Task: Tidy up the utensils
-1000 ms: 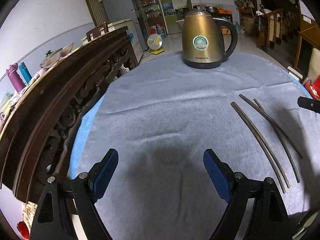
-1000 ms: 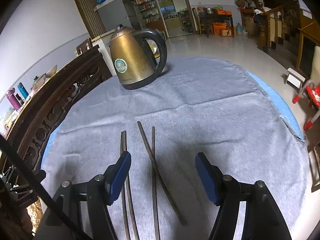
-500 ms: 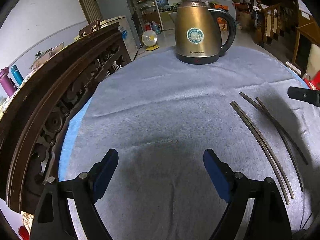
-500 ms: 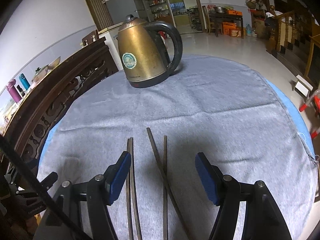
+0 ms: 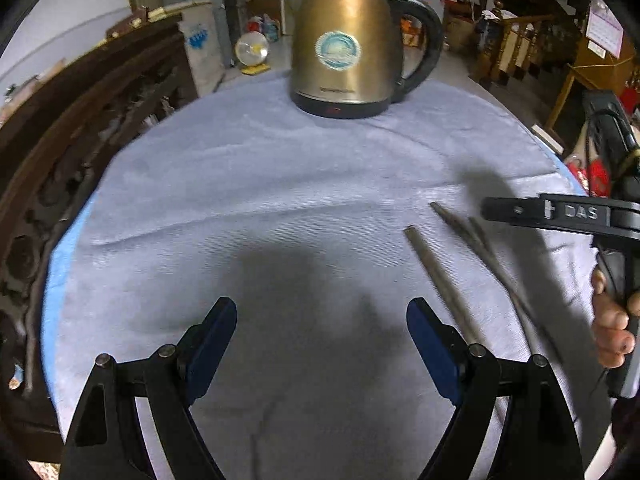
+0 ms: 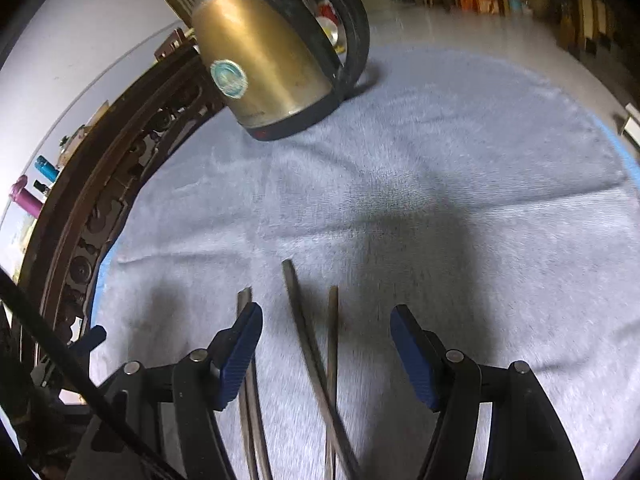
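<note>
Several dark chopsticks lie on the grey cloth (image 5: 280, 200). One pair lies side by side (image 5: 436, 276), and two more cross each other (image 5: 480, 248) to its right. My left gripper (image 5: 320, 312) hovers open over bare cloth, left of the chopsticks, with nothing between its blue pads. My right gripper (image 6: 328, 314) hangs low over the crossed chopsticks (image 6: 308, 344). Its jaws are closing with those two between them, and the pads touch neither. The side-by-side pair (image 6: 244, 304) runs under its left finger. A hand (image 5: 612, 328) holds the right gripper.
A gold electric kettle (image 5: 344, 48) with a black handle stands at the far side of the cloth (image 6: 460, 140). A dark carved wooden chair back (image 5: 80, 140) curves along the table's left edge. The table's blue rim (image 5: 60, 264) shows beyond the cloth.
Both grippers have moved forward and down toward the cloth, so the kettle looms larger. The right gripper's jaws have narrowed slightly. The chopsticks lie where they were.
</note>
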`<state>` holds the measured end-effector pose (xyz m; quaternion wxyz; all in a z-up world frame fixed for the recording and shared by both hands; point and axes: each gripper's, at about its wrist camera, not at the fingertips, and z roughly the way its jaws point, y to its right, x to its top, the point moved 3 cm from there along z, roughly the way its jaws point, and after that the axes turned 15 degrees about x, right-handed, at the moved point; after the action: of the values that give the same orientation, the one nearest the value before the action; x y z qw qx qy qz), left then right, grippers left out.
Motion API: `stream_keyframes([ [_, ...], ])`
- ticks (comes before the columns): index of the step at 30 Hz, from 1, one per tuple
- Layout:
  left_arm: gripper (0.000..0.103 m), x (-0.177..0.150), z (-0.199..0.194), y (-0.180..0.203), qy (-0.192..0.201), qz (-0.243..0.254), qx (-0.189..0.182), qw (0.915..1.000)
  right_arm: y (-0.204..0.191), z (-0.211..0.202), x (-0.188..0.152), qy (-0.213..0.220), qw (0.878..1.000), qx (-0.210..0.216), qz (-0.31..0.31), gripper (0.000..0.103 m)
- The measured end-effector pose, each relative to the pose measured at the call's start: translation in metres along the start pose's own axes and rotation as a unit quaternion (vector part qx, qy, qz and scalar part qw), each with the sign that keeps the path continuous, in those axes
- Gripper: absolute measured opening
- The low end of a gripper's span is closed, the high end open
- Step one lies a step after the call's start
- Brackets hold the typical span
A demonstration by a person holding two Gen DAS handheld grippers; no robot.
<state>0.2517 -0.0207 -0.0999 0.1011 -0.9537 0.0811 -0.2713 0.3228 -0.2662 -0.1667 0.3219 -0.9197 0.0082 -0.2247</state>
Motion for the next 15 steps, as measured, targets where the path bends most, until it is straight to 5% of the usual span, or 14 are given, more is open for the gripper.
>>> stream_keyframes([
  [5, 0.087, 0.003, 0.009, 0.014, -0.015, -0.003, -0.021, 0.9997, -0.006, 0.017, 0.012, -0.019, 0.999, 0.033, -0.006, 0.055],
  [10, 0.087, -0.004, 0.010, 0.019, -0.027, 0.002, -0.030, 0.9992, -0.016, 0.049, 0.017, -0.078, 0.996, 0.004, -0.047, 0.047],
  [15, 0.080, 0.002, 0.005, 0.028, -0.028, 0.009, -0.053, 0.9981, -0.025, 0.058, 0.019, -0.091, 0.990, -0.049, -0.094, 0.008],
])
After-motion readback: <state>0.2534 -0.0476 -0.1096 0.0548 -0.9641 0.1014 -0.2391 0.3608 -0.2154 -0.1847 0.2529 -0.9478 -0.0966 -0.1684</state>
